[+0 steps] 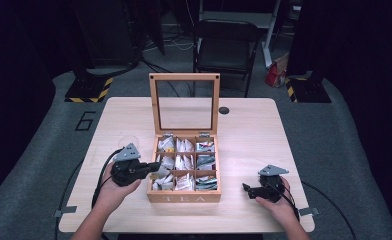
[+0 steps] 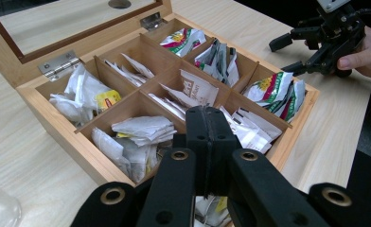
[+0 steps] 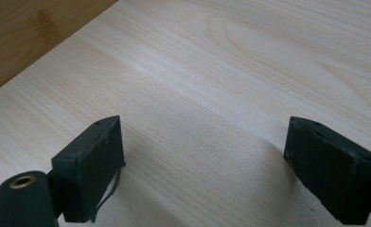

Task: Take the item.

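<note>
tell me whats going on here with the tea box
A person works at a table with a gripper in each hand. The tea box stands open, its glass lid upright, its compartments full of tea bags. The left gripper is over the box's near-left corner with its fingers shut; whether they pinch a bag I cannot tell. The right gripper rests open on the bare table, right of the box.

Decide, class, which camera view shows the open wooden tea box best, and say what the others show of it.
The left gripper view: the tea box is close, with its compartments and tea bags distinct. The high view shows the whole tea box with its lid upright, but small. The right gripper view catches a brown wooden strip, probably its side.
</note>
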Demonstrator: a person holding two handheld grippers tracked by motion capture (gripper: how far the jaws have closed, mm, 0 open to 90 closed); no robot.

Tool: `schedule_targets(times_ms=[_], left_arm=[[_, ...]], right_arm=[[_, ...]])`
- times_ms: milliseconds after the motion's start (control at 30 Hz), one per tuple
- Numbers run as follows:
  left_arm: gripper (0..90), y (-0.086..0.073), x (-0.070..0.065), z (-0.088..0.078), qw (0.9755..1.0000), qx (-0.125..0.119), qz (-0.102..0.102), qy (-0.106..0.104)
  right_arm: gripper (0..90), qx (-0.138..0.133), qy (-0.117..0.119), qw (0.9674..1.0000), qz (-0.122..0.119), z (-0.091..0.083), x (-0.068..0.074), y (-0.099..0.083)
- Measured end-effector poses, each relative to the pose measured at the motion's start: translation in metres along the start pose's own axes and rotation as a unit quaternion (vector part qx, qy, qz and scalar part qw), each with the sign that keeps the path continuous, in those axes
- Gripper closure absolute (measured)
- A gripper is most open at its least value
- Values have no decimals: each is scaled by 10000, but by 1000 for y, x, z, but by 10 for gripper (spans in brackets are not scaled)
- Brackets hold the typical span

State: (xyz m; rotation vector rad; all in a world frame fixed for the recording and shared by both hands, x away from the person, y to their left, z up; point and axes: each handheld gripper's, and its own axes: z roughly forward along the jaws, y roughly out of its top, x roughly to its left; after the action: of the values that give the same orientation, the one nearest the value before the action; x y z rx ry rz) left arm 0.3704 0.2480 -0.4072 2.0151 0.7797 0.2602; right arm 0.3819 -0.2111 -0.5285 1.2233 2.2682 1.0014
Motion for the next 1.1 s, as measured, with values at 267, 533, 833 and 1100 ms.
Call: schedule_targets(times_ms=[267, 533, 833, 1100], left_arm=[[900, 5, 0, -2, 9999, -71, -1, 73], [900, 7, 4, -4, 9999, -55, -46, 86], [900, 16, 13, -9, 9997, -57, -42, 234], [900, 20, 26, -14, 9990, -75, -154, 415]], right_arm=[[121, 1, 0, 10000, 0, 0, 0, 0], [121, -2, -1, 10000, -1, 0, 0, 0], [121, 6, 5, 10000, 0, 0, 0, 0], [121, 3, 5, 10000, 0, 0, 0, 0]])
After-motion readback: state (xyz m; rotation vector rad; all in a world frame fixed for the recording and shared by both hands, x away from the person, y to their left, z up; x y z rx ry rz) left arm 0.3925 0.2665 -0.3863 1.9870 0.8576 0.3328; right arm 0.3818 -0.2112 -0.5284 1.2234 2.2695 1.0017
